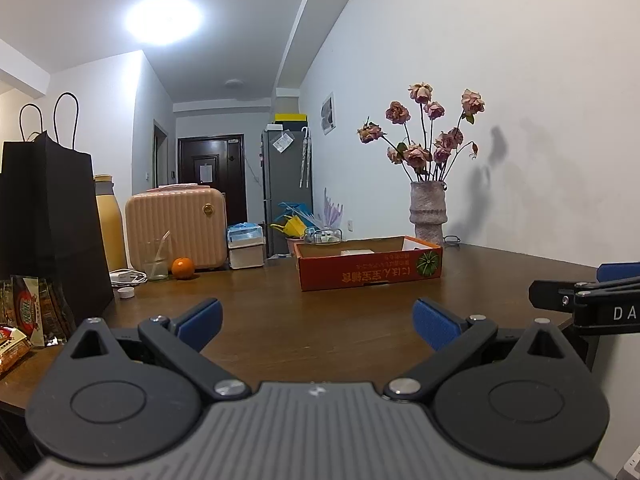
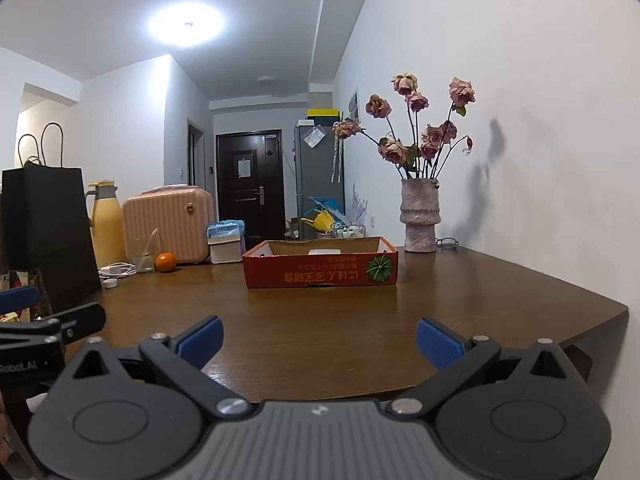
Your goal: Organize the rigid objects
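Left fingers: the left gripper (image 1: 316, 326) holds its blue fingers (image 1: 200, 322) wide apart with nothing between them, low over the near edge of the table (image 1: 280, 320); a spread like this suits a reach for something broad, though what it aims at cannot be told.
Right fingers: the right gripper (image 2: 320, 334) is likewise spread and bare, level with the left one; each shows at the side edge of the other's view.
Task's things: a shallow red cardboard tray (image 2: 320, 270) sits at the middle of both frames, well apart from the fingers, with a pale flat box (image 2: 325, 251) lying inside it; the rest of its contents is hidden by the near wall.
Stage: a tray already holding a box fits either sorting under way or sorting finished, and the pictures do not settle which.
Loose items: at mid-left an orange (image 1: 183, 267), a glass with a straw (image 1: 156, 258), a white cap (image 1: 126, 292) and a white charger with cable (image 1: 128, 277) lie near one another.
Left edge: a black paper bag (image 1: 52, 220) stands upright, snack packets (image 1: 24, 320) beside it, with a yellow flask (image 1: 108, 224) and a pink case (image 1: 176, 228) behind.
Right of centre: a vase of dried roses (image 1: 427, 216) stands against the wall, just beside the tray.
Surface: dark glossy wood, bare in the middle.
Room: white walls, a ceiling lamp at upper left, a dark door and a grey fridge down the hall.
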